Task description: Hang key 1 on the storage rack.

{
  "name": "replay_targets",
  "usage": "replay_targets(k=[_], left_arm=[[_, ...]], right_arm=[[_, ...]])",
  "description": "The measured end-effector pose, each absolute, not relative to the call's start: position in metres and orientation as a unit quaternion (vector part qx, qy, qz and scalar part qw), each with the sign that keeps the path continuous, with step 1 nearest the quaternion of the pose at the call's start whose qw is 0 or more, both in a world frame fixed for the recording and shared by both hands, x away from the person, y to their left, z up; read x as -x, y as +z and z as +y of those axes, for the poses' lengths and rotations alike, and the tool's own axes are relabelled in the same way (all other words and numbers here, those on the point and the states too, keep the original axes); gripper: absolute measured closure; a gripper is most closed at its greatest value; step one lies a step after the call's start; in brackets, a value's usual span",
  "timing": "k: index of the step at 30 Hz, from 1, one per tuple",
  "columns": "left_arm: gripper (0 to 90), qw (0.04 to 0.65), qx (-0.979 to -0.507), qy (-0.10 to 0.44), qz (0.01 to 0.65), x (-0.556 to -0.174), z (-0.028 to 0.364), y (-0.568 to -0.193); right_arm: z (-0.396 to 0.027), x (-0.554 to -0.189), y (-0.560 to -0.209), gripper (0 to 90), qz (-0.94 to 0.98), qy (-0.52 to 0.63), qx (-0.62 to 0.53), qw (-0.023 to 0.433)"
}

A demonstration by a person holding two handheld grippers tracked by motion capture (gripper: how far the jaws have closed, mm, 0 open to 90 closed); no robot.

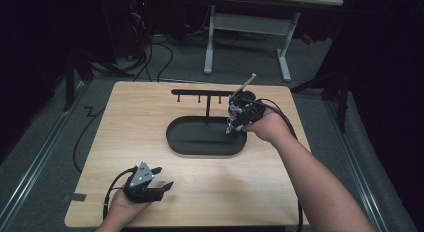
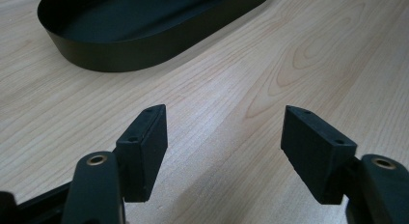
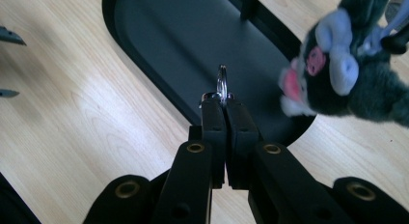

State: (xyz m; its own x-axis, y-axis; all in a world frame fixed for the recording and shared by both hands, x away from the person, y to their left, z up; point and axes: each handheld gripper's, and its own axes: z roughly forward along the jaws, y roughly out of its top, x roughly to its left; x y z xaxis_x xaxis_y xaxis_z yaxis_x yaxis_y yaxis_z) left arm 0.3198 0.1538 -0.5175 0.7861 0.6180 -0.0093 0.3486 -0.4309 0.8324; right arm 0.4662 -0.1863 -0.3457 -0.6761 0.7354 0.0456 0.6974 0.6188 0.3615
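My right gripper [image 3: 223,104] is shut on a small metal key ring [image 3: 222,83]. A dark grey plush toy [image 3: 347,64] with pale ears and a pink mouth dangles beside it, at the right of the right gripper view. The high view shows this gripper [image 1: 231,126] pointing down over the right end of a black oval tray [image 1: 175,137]. A black stand with a hook bar [image 1: 200,92] rises from the tray. My left gripper [image 1: 164,177] rests low at the table's near left. In its own view the gripper [image 2: 224,122] is open with nothing between its fingers.
The wooden table [image 1: 125,122] has bare surface around the tray [image 2: 120,50]. Cables trail from both grippers. A white-legged desk [image 1: 250,27] and loose cables on the floor lie beyond the far edge.
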Motion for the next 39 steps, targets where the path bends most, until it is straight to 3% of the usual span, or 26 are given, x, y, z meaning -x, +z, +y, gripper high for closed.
replay_targets(k=[22,39], left_arm=[[34.0,0.446,-0.833,0.151,0.290,-0.320,0.155,-0.517],[33.9,0.445,-0.834,0.152,0.288,-0.321,0.155,-0.518]], right_arm=[[-0.167,-0.499,-0.323,88.7,0.894,0.184,-0.405,0.057],[-0.165,-0.519,-0.325,88.6,0.887,0.195,-0.416,0.052]])
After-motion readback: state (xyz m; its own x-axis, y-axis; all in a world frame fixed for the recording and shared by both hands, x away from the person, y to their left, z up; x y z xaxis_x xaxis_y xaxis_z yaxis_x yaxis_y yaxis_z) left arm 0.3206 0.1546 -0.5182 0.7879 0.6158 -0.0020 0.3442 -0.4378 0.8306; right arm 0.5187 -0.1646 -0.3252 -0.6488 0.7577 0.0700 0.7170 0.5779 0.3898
